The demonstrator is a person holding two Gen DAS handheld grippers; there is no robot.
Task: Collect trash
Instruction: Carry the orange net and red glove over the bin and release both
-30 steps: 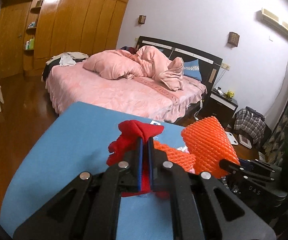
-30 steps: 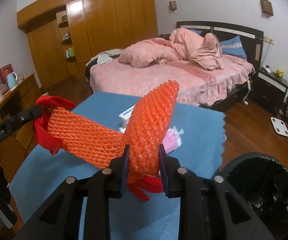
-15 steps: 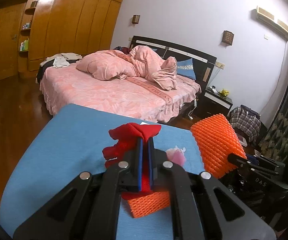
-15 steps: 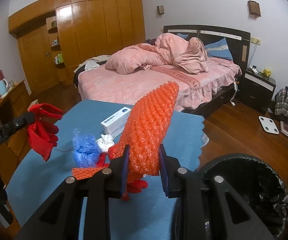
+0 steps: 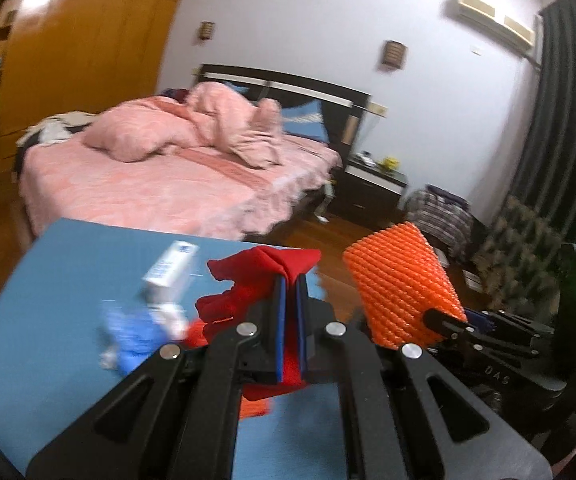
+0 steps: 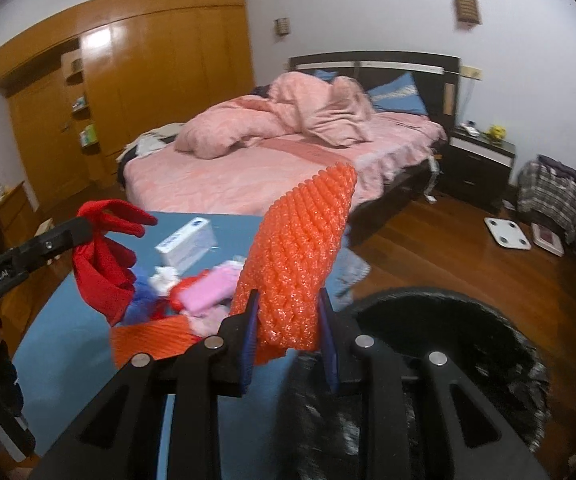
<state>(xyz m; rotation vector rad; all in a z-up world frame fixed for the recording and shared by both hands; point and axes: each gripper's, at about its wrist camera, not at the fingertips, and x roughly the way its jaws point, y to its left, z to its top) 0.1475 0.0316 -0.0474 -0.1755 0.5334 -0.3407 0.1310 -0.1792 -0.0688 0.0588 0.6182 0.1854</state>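
My left gripper is shut on a red rag; the rag also shows in the right wrist view, hanging above the blue table. My right gripper is shut on an orange foam net sleeve, held upright beside the bin's rim; the sleeve shows in the left wrist view. A black-lined trash bin sits at the table's right edge. Another orange net, pink wrapper, blue plastic and tissue lie on the table.
A white box lies on the table behind the litter. A pink bed stands beyond the table, a dark nightstand to its right. A white scale lies on the wood floor.
Both grippers have swung right. The orange sleeve is now closer to the bin. The second orange net has dropped onto the table. The red rag stays in the left gripper.
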